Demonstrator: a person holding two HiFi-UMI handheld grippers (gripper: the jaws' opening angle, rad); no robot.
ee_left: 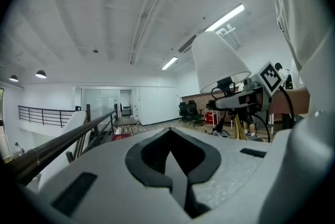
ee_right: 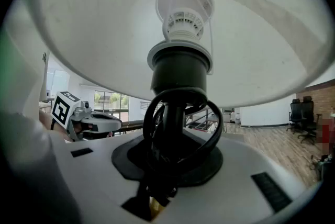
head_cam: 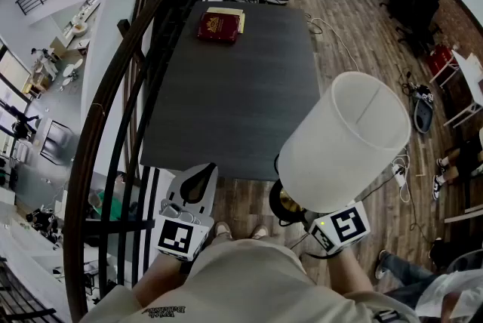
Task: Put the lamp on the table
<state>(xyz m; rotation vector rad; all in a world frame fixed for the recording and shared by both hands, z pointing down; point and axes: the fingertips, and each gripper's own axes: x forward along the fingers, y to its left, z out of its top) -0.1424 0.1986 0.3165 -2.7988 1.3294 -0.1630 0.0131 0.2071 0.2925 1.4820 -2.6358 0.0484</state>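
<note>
Your right tool (ee_right: 167, 170) is clenched on the dark stem of the lamp (head_cam: 343, 140). It holds the lamp up over the wooden floor (head_cam: 355, 19), with the shade just past the near right corner of the table (head_cam: 226, 103), not resting on it. There is one lamp. It has a white, tapered shade open at the top, one white bulb (ee_right: 184, 13) in a black socket, a black stem, and a black cord (ee_right: 209, 139) looped around the stem. Your left tool (head_cam: 192, 182) is clenched on nothing, its jaws meeting, and sits to the lamp's left. One red book (head_cam: 218, 26) lies at the far end of the dark grey table, atop one pale book (head_cam: 232, 12).
</note>
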